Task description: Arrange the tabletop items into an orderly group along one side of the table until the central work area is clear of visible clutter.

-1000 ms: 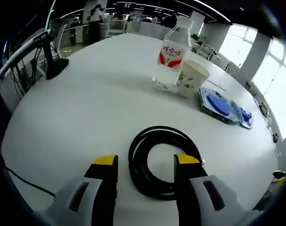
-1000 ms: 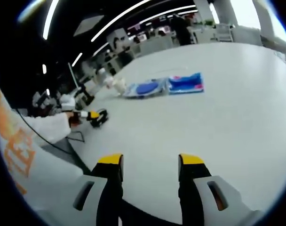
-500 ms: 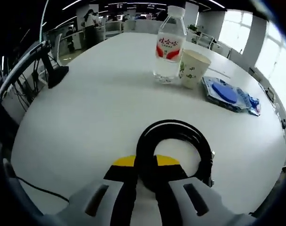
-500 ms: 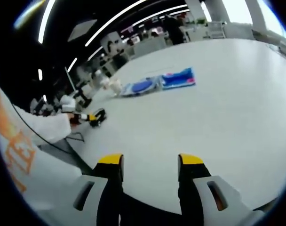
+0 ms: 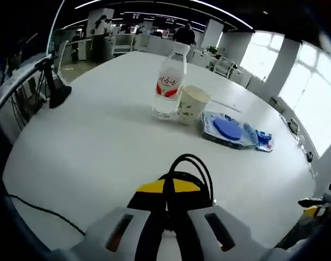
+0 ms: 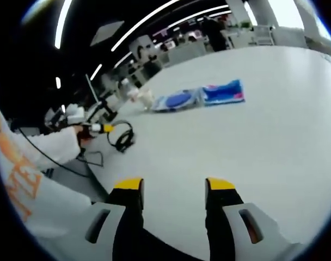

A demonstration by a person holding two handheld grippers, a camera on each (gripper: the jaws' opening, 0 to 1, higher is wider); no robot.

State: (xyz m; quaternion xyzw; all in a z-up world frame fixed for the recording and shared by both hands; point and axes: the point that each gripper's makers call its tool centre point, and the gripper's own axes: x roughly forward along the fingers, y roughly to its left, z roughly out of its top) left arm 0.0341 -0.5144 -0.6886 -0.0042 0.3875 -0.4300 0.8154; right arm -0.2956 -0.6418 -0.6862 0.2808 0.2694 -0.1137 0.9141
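My left gripper [image 5: 165, 186] is shut on a black coiled cable [image 5: 193, 172], which hangs lifted off the white table [image 5: 94, 141]. Beyond it stand a clear water bottle [image 5: 168, 82] with a red label and a paper cup [image 5: 192, 104], side by side. A blue packet [image 5: 230, 129] lies to their right. In the right gripper view, my right gripper [image 6: 173, 185] is open above the bare table [image 6: 252, 141]. Far off at the left, the left gripper [image 6: 103, 129] holds the cable [image 6: 123, 138] in the air. The blue packet [image 6: 176, 100] and a second blue-and-pink packet [image 6: 222, 92] lie further back.
A black stand [image 5: 56, 87] sits at the table's left edge, and a thin black wire [image 5: 40, 209] runs across the near left corner. A person's white sleeve [image 6: 48, 149] reaches in at the left. Office desks and people fill the background.
My left gripper closed on the cable coil and raised it off the table. The right gripper stayed open; its view shifted slightly.
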